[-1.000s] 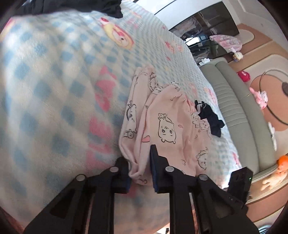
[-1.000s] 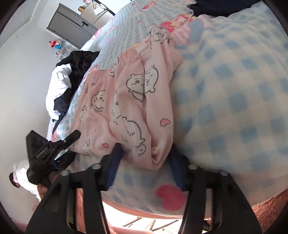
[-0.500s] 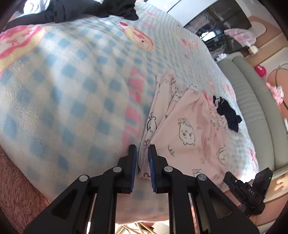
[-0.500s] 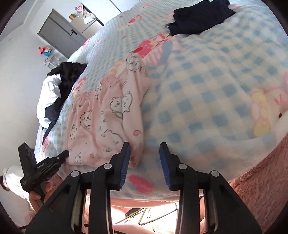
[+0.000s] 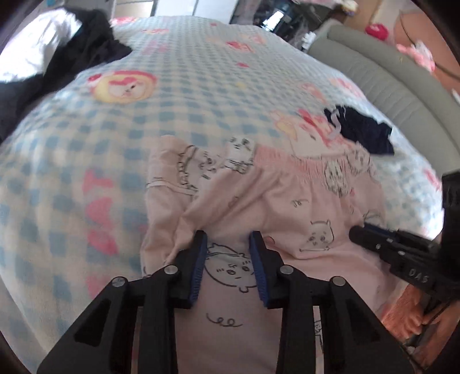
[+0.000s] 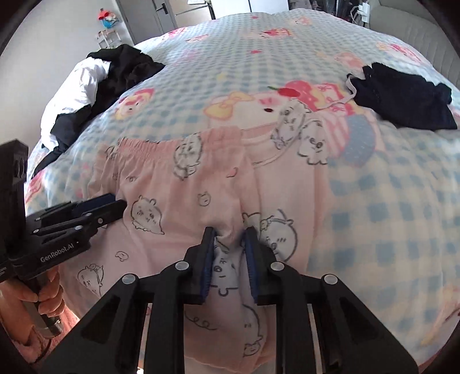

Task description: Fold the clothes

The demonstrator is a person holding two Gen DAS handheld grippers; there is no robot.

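Observation:
A pink pyjama garment [image 5: 287, 201] with cartoon prints and an elastic waistband lies spread on the checked bed blanket [image 5: 187, 72]. My left gripper [image 5: 228, 238] hovers over its near part. Its jaws are opening, and flat cloth shows in the gap without being pressed. My right gripper [image 6: 229, 234] is closing on a raised ridge of the same pink garment [image 6: 184, 195], and the bunched cloth touches both pads. Each gripper also shows in the other's view: the right gripper [image 5: 356, 231] at the right edge, the left gripper [image 6: 118, 201] at the left edge with a hand below it.
A dark navy garment [image 6: 402, 97] lies on the bed beyond the pink one. A heap of black and white clothes [image 6: 115, 72] sits at the far left of the bed. A grey padded rim [image 5: 388, 77] runs along the bed's right side. A grey cabinet [image 6: 143, 17] stands behind.
Both grippers have left the garment's side edges and swung over its near part. The left jaws, shut on the cloth edge before, stand wider. The right jaws have narrowed onto a ridge of cloth.

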